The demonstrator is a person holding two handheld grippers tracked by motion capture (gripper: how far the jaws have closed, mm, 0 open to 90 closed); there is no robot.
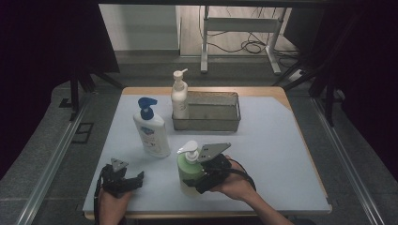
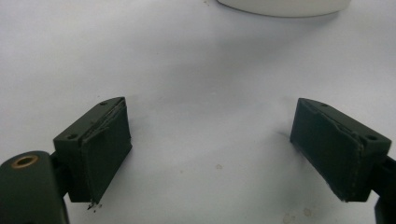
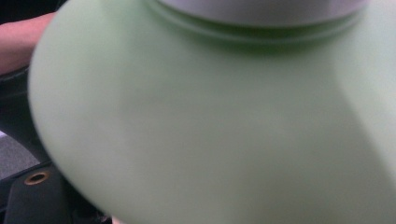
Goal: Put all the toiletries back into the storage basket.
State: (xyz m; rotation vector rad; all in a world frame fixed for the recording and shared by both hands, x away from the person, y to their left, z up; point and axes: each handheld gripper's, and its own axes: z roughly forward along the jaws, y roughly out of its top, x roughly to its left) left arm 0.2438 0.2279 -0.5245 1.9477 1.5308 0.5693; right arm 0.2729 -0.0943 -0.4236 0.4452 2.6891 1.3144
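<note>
Green pump bottle point(image 1: 189, 169) upright on the counter point(image 1: 277, 154), in front of the grey metal tray point(image 1: 209, 123) and well apart from it; white pump head point(image 1: 190, 151) on top, spout toward the tray's left end; right tongs point(image 1: 202, 178) set around the bottle's body from its right side, jaws wide apart on either side of it; in the right gripper view the green shoulder point(image 3: 210, 126) sits very close to the camera, the jaws themselves hidden, so whether the pads press cannot be told.

Left tongs point(image 1: 127, 180) low over the counter, farther from the tray than the green bottle and off to its left; jaws spread wide, bare counter between the pads point(image 2: 105, 149).

White bottle with blue pump point(image 1: 151, 129) stands just left of the tray's front corner; cream bottle with white pump point(image 1: 179, 96) stands at the tray's left end, whether inside or beside it cannot be told.
</note>
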